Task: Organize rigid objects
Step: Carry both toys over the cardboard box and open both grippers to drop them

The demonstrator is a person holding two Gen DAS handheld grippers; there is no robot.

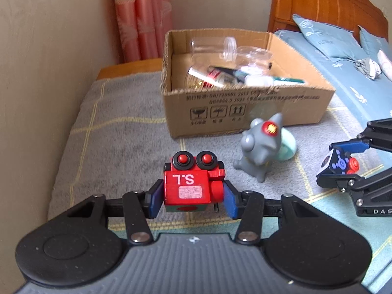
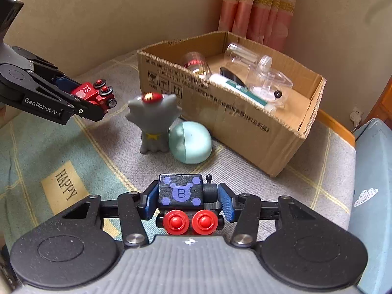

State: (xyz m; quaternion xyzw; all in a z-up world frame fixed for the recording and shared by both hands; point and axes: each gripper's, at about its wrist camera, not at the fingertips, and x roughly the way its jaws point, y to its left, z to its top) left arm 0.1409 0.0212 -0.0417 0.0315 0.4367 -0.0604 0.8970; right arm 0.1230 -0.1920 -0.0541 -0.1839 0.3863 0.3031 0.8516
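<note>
We see the left gripper (image 1: pixel 193 197) clamped on a red toy train car (image 1: pixel 193 186), its blue pads pressing the car's two sides; the car is marked "S.L" and shows two black wheels with red hubs at its top. The right gripper (image 2: pixel 187 202) is clamped in the same way on a black toy train car (image 2: pixel 181 192) bearing a purple "B", its two red wheels facing the camera. Both cars are held above the grey checked blanket (image 1: pixel 117 132). On the blanket we note a grey cat figurine (image 1: pixel 259 149) standing upright, touching a pale green ball (image 2: pixel 189 142), both just in front of an open cardboard box (image 1: pixel 245 107) that holds clear plastic containers (image 2: pixel 259 71) and tubes.
</note>
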